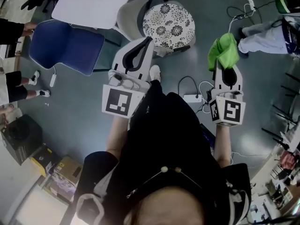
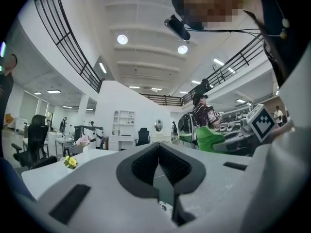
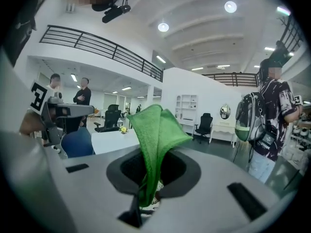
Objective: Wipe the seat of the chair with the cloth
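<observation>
The chair has a round seat (image 1: 168, 25) with a black-and-white flower pattern and a grey backrest (image 1: 130, 14); it stands on the floor ahead of me. A green cloth (image 1: 224, 50) hangs bunched from my right gripper (image 1: 228, 65), which is shut on it, to the right of the seat and apart from it. In the right gripper view the cloth (image 3: 156, 125) rises out of that gripper (image 3: 154, 155). My left gripper (image 1: 148, 42) is shut with nothing in it, its tips just left of the seat's near edge. In the left gripper view this gripper (image 2: 159, 149) points out into the room.
A blue chair (image 1: 65, 45) and a white table (image 1: 93, 3) stand at the left. A power strip (image 1: 192, 98) with cables lies on the floor between my arms. A person (image 1: 265, 35) stands at the right. Boxes (image 1: 61, 172) sit at the lower left.
</observation>
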